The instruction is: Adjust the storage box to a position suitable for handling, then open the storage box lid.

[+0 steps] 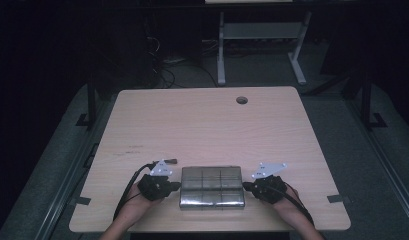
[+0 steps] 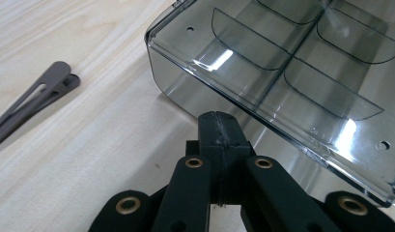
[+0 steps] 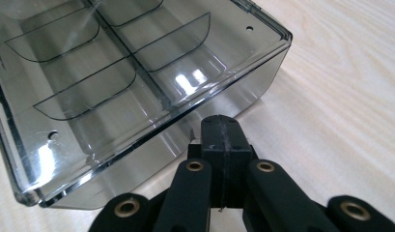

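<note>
A clear smoky plastic organiser box (image 1: 211,186) with divided compartments lies near the table's front edge. My left gripper (image 1: 175,186) is shut, its tip against the box's left side wall (image 2: 185,96); nothing is between its jaws. My right gripper (image 1: 248,186) is shut too, its tip at the box's right side wall (image 3: 219,104). In the left gripper view the closed jaws (image 2: 221,126) meet the box just under its lid. In the right gripper view the closed jaws (image 3: 222,129) do the same on the other side. The compartments look empty.
A grey hair clip (image 2: 33,99) lies on the wood left of the box, also seen beside the left gripper (image 1: 170,161). The light wooden table (image 1: 202,125) has a round cable hole (image 1: 242,100) at the back. A desk frame (image 1: 259,45) stands on the floor beyond.
</note>
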